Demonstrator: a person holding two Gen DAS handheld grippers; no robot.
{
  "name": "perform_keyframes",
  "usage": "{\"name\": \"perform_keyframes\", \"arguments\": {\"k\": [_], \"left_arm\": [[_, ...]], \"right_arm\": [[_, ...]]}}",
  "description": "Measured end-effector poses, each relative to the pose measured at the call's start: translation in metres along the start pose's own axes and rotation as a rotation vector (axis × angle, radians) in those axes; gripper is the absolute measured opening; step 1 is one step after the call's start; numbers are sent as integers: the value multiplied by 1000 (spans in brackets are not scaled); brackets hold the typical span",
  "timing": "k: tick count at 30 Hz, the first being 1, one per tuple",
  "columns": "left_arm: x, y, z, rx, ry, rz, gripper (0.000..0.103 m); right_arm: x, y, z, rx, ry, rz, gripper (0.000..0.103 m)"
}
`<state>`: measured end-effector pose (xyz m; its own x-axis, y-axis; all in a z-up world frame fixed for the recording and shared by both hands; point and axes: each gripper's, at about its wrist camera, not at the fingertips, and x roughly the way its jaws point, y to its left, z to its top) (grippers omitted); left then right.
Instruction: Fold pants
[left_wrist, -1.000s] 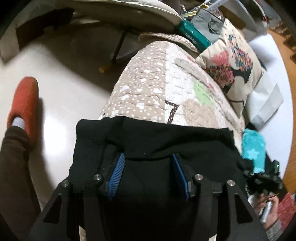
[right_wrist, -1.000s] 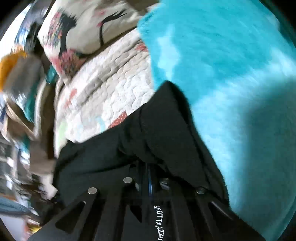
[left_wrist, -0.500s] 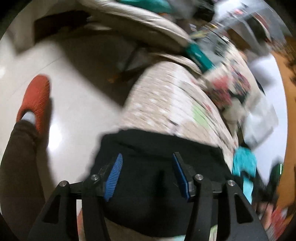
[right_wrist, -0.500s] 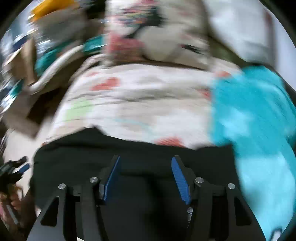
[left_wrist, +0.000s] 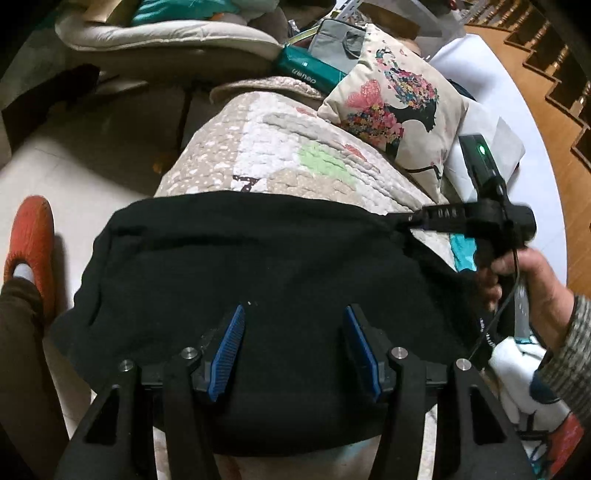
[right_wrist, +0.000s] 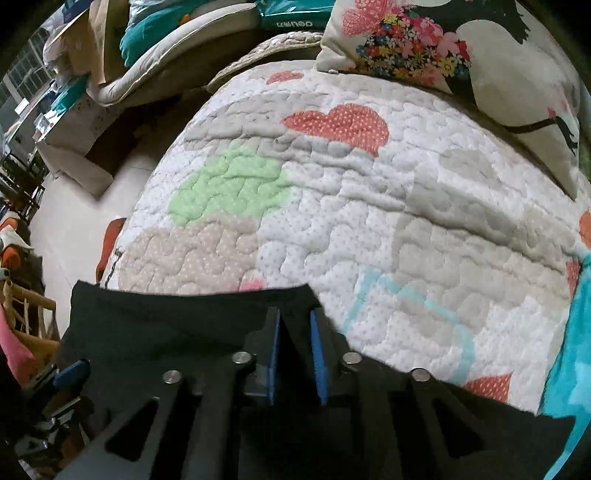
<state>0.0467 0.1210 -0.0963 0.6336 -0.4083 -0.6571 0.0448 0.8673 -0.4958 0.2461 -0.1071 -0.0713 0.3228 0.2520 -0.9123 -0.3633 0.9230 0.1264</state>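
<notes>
1. Blue ribbed pads on the right gripper (right_wrist: 294, 356) are closing at the far right corner of the black knit pants (left_wrist: 258, 280); dark cloth sits between the pads, though whether they already pinch it is hard to tell, since the cloth there is in shadow.
2. Blue pads of the left gripper (left_wrist: 293, 349) stand apart over the middle of the black panel, clamped on nothing.
3. Seen from the left wrist, the right gripper (left_wrist: 476, 218) reaches in sideways at the garment's far right corner, with the person's hand (left_wrist: 524, 280) on its handle.
4. Black pants lie in a broad, partly folded slab at the near edge of the quilted patchwork bed cover (right_wrist: 369, 206), their left side drooping over the edge above the pale floor (left_wrist: 74, 162).
5. Beyond sit a floral cushion (left_wrist: 399, 96) and, to the right, a turquoise fleece cloth (right_wrist: 576, 350).
6. Risks, as I judge them:
   - a one-layer pinch would let the lower layer stay behind and spoil the fold;
   - with the left gripper holding nothing, a pull could drag the whole slab across the quilt;
   - the overhanging side could slide off toward the floor.
</notes>
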Motion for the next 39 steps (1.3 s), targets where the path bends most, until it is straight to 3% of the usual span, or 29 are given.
{"name": "perform_keyframes", "arguments": {"k": [3,8,13,18,20,22,24,26,28,31,34,39], "left_arm": [[3,-10,-5,72,-24,50,55],[4,-16,-11,156,-43,96,56],[3,-11,-10,138,-50,79,57],[1,-14,-11,152,-51,87,59],[-8,-9,-6,111,-49,80,59],[-31,8,4,14,-105,84,60],[-53,31,13,-93,-160,123,63],[-67,58,18,-211,-195,176,65],[-77,98,14,-387,-198,196,65],[-75,139,-3,-602,-156,114,65],[-65,153,-18,-711,-131,-20,66],[-49,157,-27,-740,-109,-120,70]], "right_arm": [[5,-8,16,27,-16,-56,0],[9,-16,36,40,-33,-198,1],[-26,8,7,43,-79,-15,7],[-2,36,-24,-13,15,16,10],[6,31,-16,-10,-8,2,10],[7,24,4,49,-5,6,10],[-7,30,17,52,-64,-101,19],[-16,41,22,14,-81,-79,37],[-24,58,26,-21,-91,-40,41],[-24,91,31,-83,-67,52,48],[-16,132,30,-177,-10,147,55],[17,204,30,-345,112,198,58]]}}
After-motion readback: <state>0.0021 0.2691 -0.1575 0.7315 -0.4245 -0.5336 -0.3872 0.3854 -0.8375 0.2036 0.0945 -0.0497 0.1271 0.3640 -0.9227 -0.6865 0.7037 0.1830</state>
